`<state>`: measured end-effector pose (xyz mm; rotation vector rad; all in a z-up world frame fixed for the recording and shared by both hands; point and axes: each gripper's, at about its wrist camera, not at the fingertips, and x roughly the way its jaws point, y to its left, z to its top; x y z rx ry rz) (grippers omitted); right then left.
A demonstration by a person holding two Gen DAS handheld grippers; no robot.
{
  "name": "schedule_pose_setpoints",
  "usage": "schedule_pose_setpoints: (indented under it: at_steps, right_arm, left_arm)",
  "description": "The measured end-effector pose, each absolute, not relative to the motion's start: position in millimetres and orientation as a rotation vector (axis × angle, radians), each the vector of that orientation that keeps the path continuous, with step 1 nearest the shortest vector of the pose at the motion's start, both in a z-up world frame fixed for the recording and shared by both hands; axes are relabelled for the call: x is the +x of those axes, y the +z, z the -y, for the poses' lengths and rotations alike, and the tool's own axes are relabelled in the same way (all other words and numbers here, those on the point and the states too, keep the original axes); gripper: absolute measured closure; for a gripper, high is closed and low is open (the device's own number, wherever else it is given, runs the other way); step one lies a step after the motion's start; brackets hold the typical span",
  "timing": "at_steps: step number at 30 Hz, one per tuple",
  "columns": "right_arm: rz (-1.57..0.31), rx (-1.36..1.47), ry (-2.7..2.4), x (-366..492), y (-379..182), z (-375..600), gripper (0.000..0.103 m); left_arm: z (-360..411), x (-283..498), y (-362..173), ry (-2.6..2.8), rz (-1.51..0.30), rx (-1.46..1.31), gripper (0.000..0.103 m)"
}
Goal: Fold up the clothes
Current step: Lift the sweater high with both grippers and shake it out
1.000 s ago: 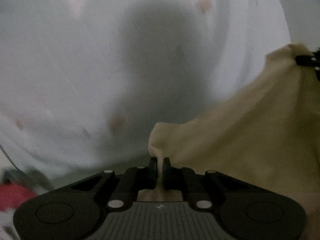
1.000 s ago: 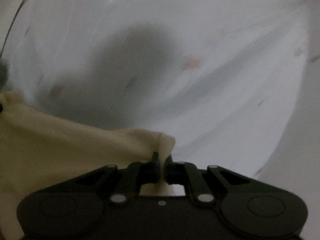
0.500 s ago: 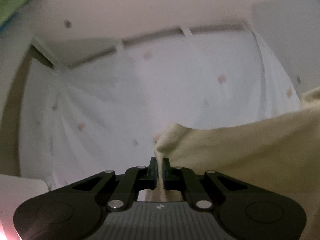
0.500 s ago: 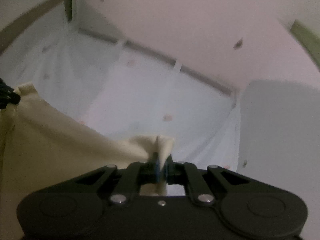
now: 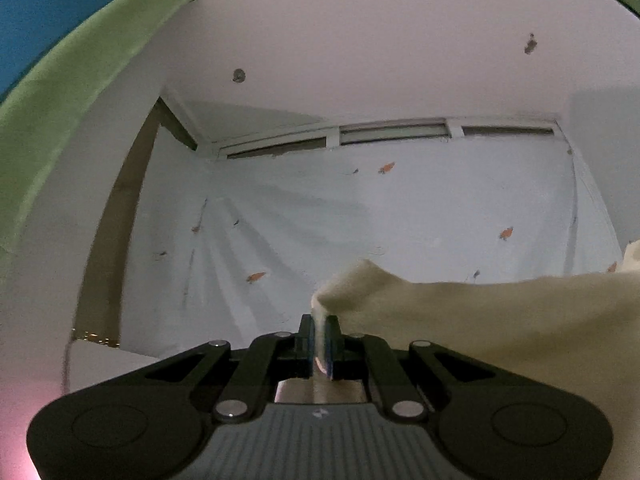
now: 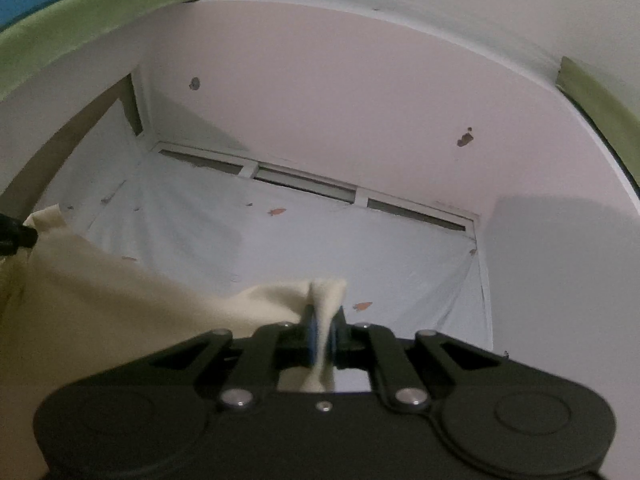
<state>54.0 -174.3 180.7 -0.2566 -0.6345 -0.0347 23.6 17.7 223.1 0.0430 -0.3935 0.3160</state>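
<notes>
Above the bed, both grippers are lifted and look toward the far wall. The left gripper has its two fingers pressed together, with only a thin fold of the cream cloth between them. From this pinch the cloth goes out to the right side of the left wrist view, where its top edge runs almost level to the border of the picture. The right gripper is closed in the same way on another corner of the same cream cloth; a small tuft of fabric stands up above its fingers, and the rest falls away to the left and down. At the far left edge of the right wrist view, a dark fingertip of the other gripper holds the opposite corner. So the cloth hangs spread between the two grippers, held in the air over the bed and apart from it.

Under and behind the cloth lies a white bedsheet with small orange and dark figures printed on it; it has soft wrinkles. Behind the bed is a pale wall with a few dark marks. A green band runs along the top left, and beside it there is a blue area.
</notes>
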Motion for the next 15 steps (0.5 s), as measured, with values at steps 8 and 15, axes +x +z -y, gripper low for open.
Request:
schedule_pose_setpoints:
  at_steps: [8, 15]
  right_arm:
    - [0.478, -0.353, -0.041, 14.5, 144.0, 155.6, 0.097]
    - [0.305, -0.320, -0.007, 103.9, 117.6, 168.1, 0.097]
  left_arm:
    - [-20.2, 34.6, 189.5, 0.319, 0.192, 0.056, 0.097]
    - [-12.5, 139.5, 155.4, 0.383, 0.060, 0.034, 0.099]
